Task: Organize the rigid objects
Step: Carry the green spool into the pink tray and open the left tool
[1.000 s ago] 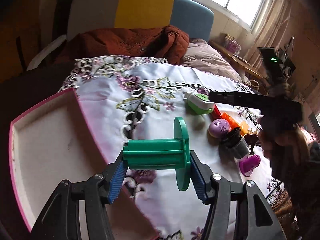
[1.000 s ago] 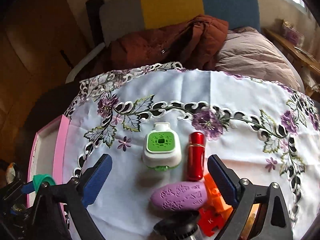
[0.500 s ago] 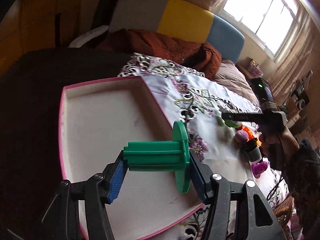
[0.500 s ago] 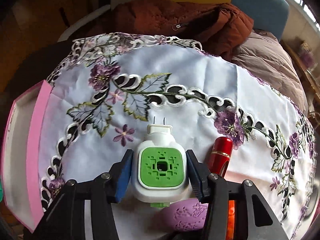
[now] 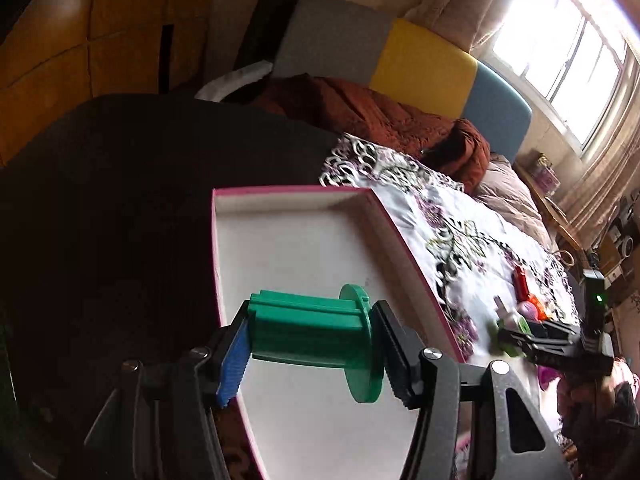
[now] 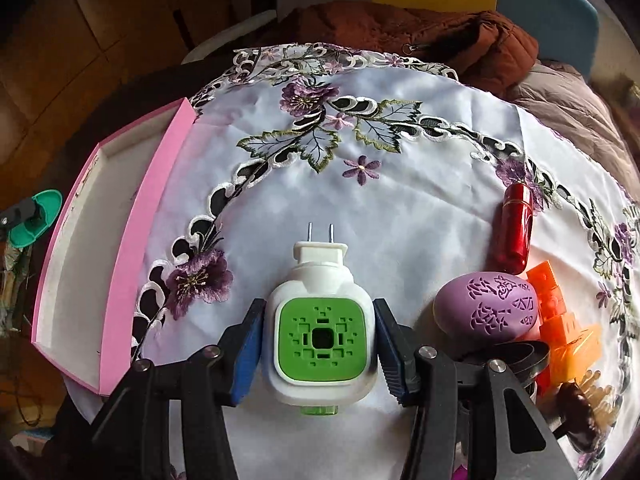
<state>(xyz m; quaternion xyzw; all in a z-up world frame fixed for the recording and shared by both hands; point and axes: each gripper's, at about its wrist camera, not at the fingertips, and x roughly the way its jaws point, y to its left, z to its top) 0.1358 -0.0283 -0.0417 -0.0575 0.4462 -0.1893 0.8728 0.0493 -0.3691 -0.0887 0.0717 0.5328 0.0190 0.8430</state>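
My left gripper [image 5: 310,342] is clamped end to end on the green spool [image 5: 316,330], flange on the right, and I've got it hanging over the white floor of the pink-edged tray [image 5: 304,240]. That tray sits on the dark tabletop [image 5: 120,200], right up against the edge of the white tablecloth [image 6: 400,216] with its purple embroidered flowers and cut-out border. On the other side, my right gripper [image 6: 320,344] has just been closing and its blue pads are now pressed on both flanks of the white plug-in device with the green face [image 6: 322,338], two metal prongs pointing away from me across the cloth; whether it is off the cloth yet I can't tell. To its right there's a cluster: a purple patterned egg shape [image 6: 486,312], a glossy red tube [image 6: 516,232] beyond it, orange translucent blocks [image 6: 560,320] and a black cap [image 6: 516,354] just behind my right finger. From the right camera the tray is off to the left of the cloth, with the spool showing past its far rim. Room-wise, a rust-brown quilted jacket [image 5: 372,124] is heaped behind the table against a grey, yellow and blue headboard [image 5: 420,68], a mauve duvet [image 6: 576,112] runs alongside, orange-brown wood panels [image 5: 56,48] fill the left, and a bright curtained window [image 5: 568,36] glares top right.
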